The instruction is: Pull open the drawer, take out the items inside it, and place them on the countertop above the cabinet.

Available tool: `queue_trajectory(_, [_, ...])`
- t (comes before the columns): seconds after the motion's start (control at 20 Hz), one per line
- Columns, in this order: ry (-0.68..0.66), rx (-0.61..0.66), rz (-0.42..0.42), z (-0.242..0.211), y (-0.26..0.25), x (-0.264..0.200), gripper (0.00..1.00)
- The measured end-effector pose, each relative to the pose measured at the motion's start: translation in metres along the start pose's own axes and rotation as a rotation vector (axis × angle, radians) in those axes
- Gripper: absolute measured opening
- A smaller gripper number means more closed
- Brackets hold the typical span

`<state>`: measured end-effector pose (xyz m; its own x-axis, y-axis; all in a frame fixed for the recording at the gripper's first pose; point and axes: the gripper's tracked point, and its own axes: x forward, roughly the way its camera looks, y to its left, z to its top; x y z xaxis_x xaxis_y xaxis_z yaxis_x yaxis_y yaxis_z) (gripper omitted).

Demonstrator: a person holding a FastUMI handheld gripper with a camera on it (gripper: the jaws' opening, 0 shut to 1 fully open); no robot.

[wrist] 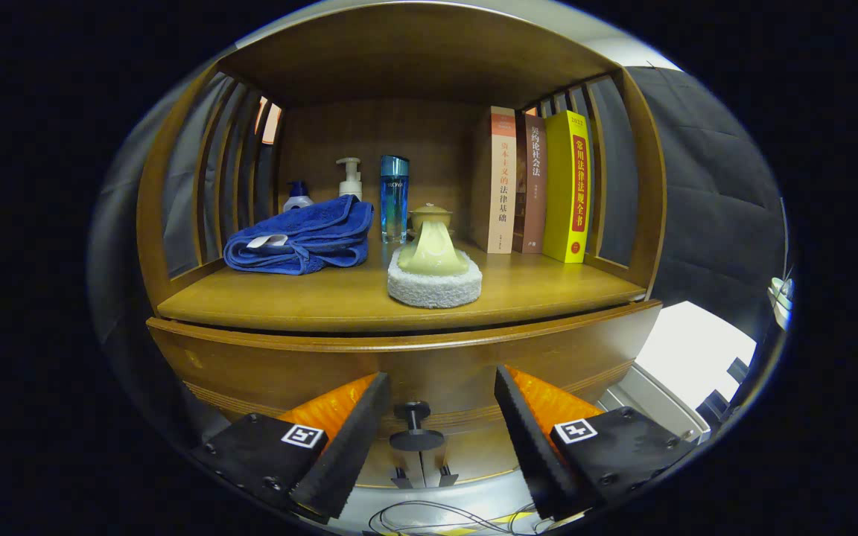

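While tongs (440,432) gape, knob (415,426) between (untouched).

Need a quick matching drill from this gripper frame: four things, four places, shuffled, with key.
Things:
1. drawer knob
2. blue towel
3. yellow book
4. white sponge pad

Places:
A. under the pale green piece, mid countertop
B. between the open gripper fingers, untouched
C. outermost in the row of three upright books
D. folded in front of the two pump bottles

Pairs: 1-B, 2-D, 3-C, 4-A
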<state>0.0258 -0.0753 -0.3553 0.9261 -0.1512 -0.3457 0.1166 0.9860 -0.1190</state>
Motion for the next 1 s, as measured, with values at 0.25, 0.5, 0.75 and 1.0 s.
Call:
queue_trajectory(0.25, [-0.005,-0.011,0.012,0.002,0.001,0.003,0.96])
queue_trajectory(0.5, [0.017,0.039,0.006,-0.001,0.002,0.000,0.95])
queue_trajectory(0.75, [-0.017,0.034,0.026,0.030,0.008,-0.020,0.98])
queue_trajectory(1.0, [-0.083,0.002,0.048,0.095,0.009,-0.048,0.97])
